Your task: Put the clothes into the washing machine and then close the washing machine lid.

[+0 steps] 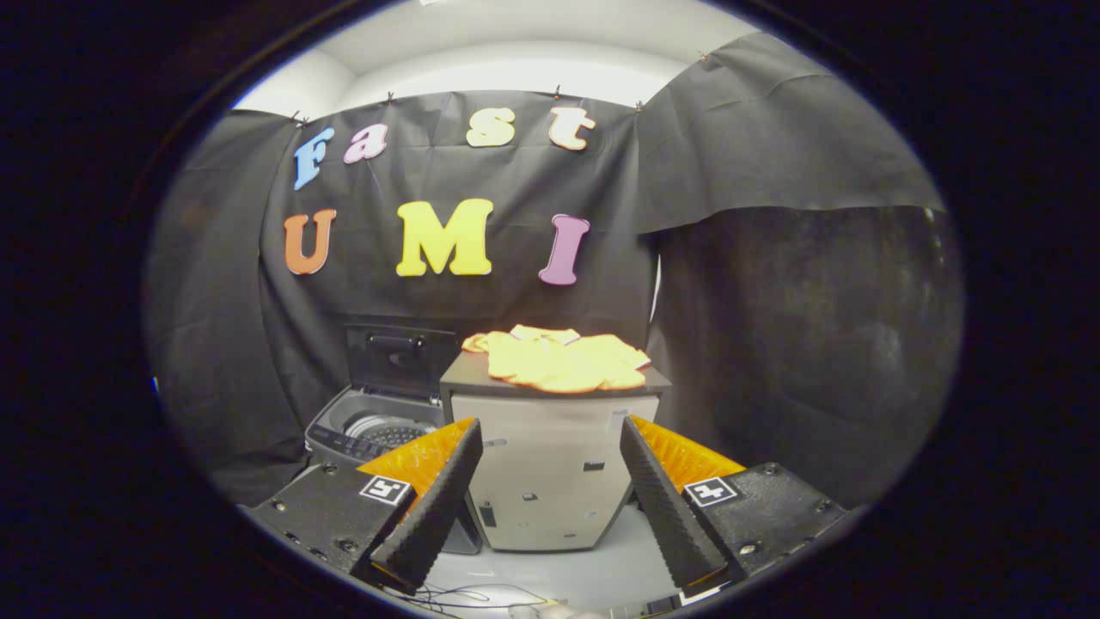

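Gripper view: your gripper (550, 430) is released, fingers spread wide, holding nothing.
Beyond the fingers, crumpled yellow-orange clothes (559, 359) lie on a dark-topped pale cabinet (550, 481). Just beside it stands the grey top-loading washing machine (369, 430), its dark lid (400, 359) upright and open against the booth wall.
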Action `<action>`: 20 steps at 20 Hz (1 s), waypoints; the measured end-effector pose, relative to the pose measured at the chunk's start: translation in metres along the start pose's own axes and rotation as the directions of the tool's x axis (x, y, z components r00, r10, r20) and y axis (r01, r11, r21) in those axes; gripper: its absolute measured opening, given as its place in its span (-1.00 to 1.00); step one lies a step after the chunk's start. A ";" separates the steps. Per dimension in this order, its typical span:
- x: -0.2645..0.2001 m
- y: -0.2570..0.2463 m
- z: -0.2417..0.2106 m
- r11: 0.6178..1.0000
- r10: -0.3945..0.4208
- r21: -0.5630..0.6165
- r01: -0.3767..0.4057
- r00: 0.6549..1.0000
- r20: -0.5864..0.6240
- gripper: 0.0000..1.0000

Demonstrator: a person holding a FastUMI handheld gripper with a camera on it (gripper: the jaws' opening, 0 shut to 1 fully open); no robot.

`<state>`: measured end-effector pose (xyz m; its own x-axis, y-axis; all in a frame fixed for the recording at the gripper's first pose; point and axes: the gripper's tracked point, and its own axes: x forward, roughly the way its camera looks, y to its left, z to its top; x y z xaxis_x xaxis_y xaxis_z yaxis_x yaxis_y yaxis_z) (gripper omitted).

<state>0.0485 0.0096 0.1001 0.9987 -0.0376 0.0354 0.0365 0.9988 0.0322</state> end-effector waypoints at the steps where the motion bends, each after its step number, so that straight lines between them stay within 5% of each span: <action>1: 0.012 -0.001 0.012 1.000 0.001 0.002 -0.001 1.000 0.008 1.00; 13: 0.221 -0.004 0.122 0.997 0.073 -0.026 -0.073 0.997 0.006 1.00; 20: 0.330 0.009 0.134 0.993 0.116 -0.018 -0.119 0.987 -0.115 1.00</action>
<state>0.3736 0.0024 0.2456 0.9937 0.0823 -0.0760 -0.0819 0.9966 0.0094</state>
